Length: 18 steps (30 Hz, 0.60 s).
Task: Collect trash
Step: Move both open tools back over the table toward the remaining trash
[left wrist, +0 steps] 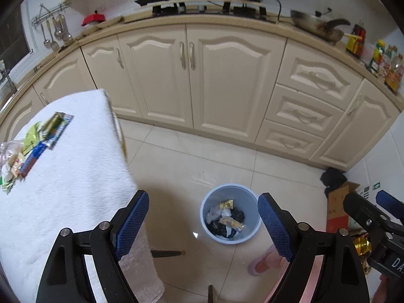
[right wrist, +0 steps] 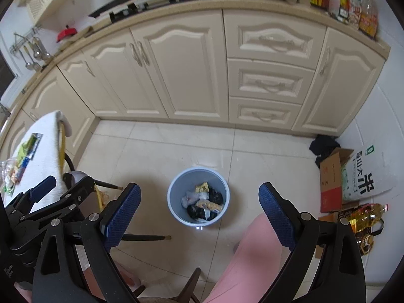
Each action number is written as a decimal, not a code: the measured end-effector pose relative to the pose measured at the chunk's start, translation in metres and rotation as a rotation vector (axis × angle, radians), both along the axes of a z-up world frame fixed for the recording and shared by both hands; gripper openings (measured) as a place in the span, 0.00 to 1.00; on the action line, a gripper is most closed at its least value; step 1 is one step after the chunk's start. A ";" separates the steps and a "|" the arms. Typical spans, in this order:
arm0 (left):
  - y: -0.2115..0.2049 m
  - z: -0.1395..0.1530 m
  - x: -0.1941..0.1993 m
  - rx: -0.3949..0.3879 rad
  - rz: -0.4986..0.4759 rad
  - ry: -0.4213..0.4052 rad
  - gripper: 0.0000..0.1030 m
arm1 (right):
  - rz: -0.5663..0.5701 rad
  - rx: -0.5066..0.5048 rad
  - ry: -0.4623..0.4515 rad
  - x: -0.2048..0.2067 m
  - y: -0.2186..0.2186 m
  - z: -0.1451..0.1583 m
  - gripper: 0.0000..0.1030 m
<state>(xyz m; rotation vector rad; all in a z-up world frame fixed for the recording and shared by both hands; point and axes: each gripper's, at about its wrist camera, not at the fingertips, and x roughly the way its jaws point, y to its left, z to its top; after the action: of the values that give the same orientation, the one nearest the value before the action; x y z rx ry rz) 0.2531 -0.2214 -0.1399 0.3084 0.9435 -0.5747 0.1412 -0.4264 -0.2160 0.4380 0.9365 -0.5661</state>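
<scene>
Grippers (left wrist: 203,223) (right wrist: 199,221) agape above bin (right wrist: 174,189)

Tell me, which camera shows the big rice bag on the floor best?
The right wrist view. There the rice bag shows almost whole, leaning by the wall behind the cardboard box, with its big printed characters clear. In the left wrist view the bag is almost entirely hidden: only a sliver shows above the box, beside the other hand-held gripper.

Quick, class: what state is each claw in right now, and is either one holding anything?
Left claw: open, holding nothing.
Right claw: open, holding nothing.
</scene>
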 end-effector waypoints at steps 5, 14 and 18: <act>0.036 0.019 -0.014 -0.020 0.016 -0.018 0.83 | 0.062 -0.055 -0.022 0.013 0.024 0.019 0.98; 0.136 0.053 -0.025 -0.019 0.181 -0.081 0.83 | 0.250 -0.075 -0.052 0.058 0.092 0.036 0.99; 0.182 0.063 -0.025 -0.013 0.280 -0.092 0.83 | 0.348 -0.071 -0.056 0.083 0.128 0.039 1.00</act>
<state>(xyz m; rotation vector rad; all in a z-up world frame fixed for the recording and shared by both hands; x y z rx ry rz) 0.2281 -0.0396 -0.0772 0.1846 0.8756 -0.3073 0.2247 -0.2982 -0.1769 0.2179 0.9108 -0.2677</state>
